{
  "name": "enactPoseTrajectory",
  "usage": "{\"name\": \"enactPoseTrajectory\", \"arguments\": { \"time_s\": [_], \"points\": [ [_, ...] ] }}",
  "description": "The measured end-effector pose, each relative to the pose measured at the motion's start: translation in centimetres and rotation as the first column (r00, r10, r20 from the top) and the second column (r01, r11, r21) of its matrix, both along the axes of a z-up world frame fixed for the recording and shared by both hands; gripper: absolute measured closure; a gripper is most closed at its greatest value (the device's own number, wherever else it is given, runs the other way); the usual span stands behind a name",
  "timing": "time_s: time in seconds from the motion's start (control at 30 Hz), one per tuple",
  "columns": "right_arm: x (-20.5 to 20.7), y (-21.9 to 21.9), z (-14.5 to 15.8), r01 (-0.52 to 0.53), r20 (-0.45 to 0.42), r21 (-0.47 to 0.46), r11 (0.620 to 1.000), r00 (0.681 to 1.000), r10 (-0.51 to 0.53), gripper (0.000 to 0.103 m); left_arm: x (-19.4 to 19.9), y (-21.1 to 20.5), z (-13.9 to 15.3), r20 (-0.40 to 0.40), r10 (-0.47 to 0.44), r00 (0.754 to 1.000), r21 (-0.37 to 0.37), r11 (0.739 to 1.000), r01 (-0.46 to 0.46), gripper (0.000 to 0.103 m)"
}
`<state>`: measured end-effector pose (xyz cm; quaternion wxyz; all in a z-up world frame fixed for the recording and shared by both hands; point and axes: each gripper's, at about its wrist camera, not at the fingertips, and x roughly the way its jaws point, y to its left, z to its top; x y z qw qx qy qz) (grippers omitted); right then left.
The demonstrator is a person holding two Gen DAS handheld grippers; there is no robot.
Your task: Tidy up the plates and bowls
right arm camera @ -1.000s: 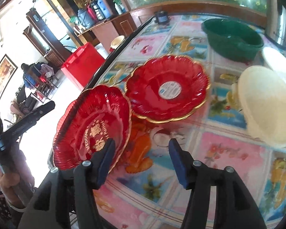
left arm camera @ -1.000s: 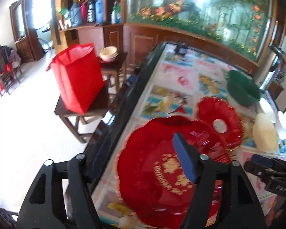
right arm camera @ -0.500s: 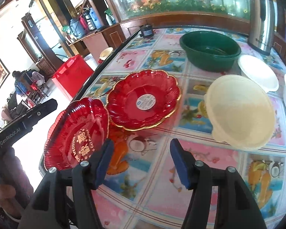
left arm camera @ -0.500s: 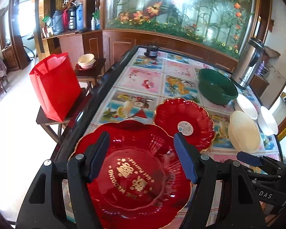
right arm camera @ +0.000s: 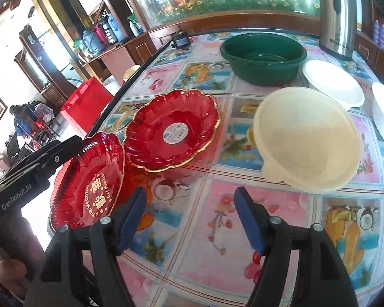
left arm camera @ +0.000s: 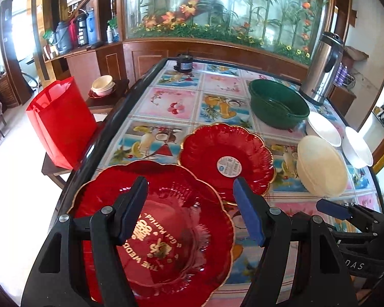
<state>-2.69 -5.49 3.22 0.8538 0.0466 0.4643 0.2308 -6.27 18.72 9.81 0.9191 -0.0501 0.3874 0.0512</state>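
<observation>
Left gripper (left arm camera: 190,212) hanging wide open over the wedding plate (left arm camera: 166,232) (gold lettering), right gripper (right arm camera: 190,217) also gaping, empty, over the table (right arm camera: 204,230) near cream bowl (right arm camera: 307,140).

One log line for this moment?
left claw: open over wedding plate | right claw: open, empty | sticker plate: on table

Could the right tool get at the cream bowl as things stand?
Probably yes: the right tool is open and holds nothing, and only bare tablecloth lies between it and the cream bowl.
</observation>
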Motion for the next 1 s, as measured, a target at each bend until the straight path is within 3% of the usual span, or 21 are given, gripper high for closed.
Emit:
{"name": "enactPoseTrajectory", "arguments": {
  "time_s": [0.5,0.7,0.87,1.0],
  "points": [
    [1.3,-0.9,-0.9,0.020,-0.041,0.014,1.000,0.999,-0.019,0.029,2.7,-1.8,-0.4,-0.039,-0.050,0.998,0.033,0.998,0.051,0.033],
    [2.8,-0.5,-1.3,0.024,-0.063,0.026,0.999,0.998,-0.022,0.029,4.8,-0.7,-0.3,-0.083,-0.064,0.995,-0.008,0.998,0.063,0.033],
    [4.5,0.4,-1.5,0.014,-0.075,0.012,1.000,0.997,-0.013,0.029,7.7,1.0,-0.1,-0.146,-0.089,0.985,-0.087,0.993,0.076,0.033],
    [5.7,1.0,-1.7,0.009,-0.085,0.011,1.000,0.996,-0.008,0.029,10.0,2.0,-0.3,-0.189,-0.099,0.977,-0.090,0.992,0.083,0.033]
  ]
}}
